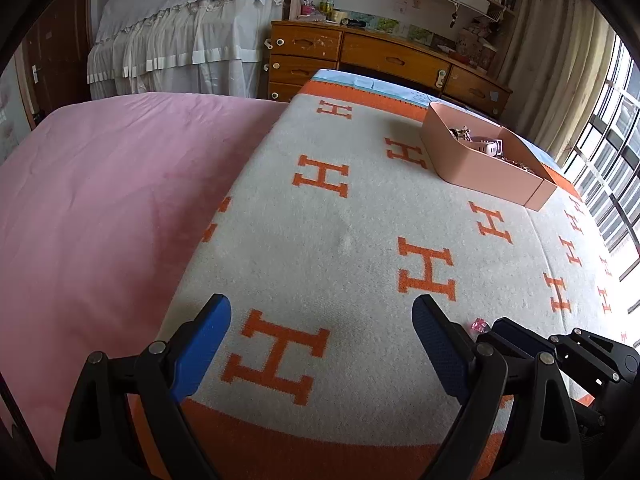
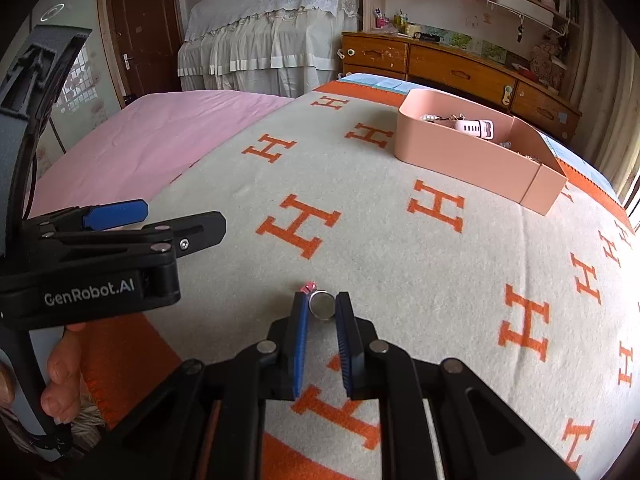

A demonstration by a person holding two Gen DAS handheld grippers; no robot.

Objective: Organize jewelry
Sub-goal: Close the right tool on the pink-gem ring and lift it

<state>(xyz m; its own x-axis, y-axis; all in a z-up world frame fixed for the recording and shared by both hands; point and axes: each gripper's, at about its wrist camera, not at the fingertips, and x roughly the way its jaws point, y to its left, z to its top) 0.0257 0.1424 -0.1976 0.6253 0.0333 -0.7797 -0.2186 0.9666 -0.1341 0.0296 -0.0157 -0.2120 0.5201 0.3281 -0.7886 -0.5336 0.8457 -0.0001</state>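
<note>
Left wrist view: the left gripper (image 1: 322, 332) hovers with jaws wide apart and empty, idle over the H-patterned blanket (image 1: 360, 216); the pink tray (image 1: 480, 160), holding a watch, waits beyond. Right wrist view: the right gripper (image 2: 322, 312) pinches a silver ring (image 2: 321, 305), probably bound for the tray (image 2: 460, 160); a wooden dresser (image 2: 440, 68) stands behind.

Ring (image 2: 321, 305) lies on the blanket (image 2: 400, 248), near edge, between the right gripper (image 2: 322, 312) pads. Left gripper (image 2: 160, 220) sits left of it, over the blanket's left part. Tray (image 2: 472, 160) stands far right on the blanket, with a watch (image 2: 476, 128) and other jewelry in it. Sheet (image 2: 152, 140) lies left of the blanket. Dresser (image 2: 448, 68) stands behind the bed.
</note>
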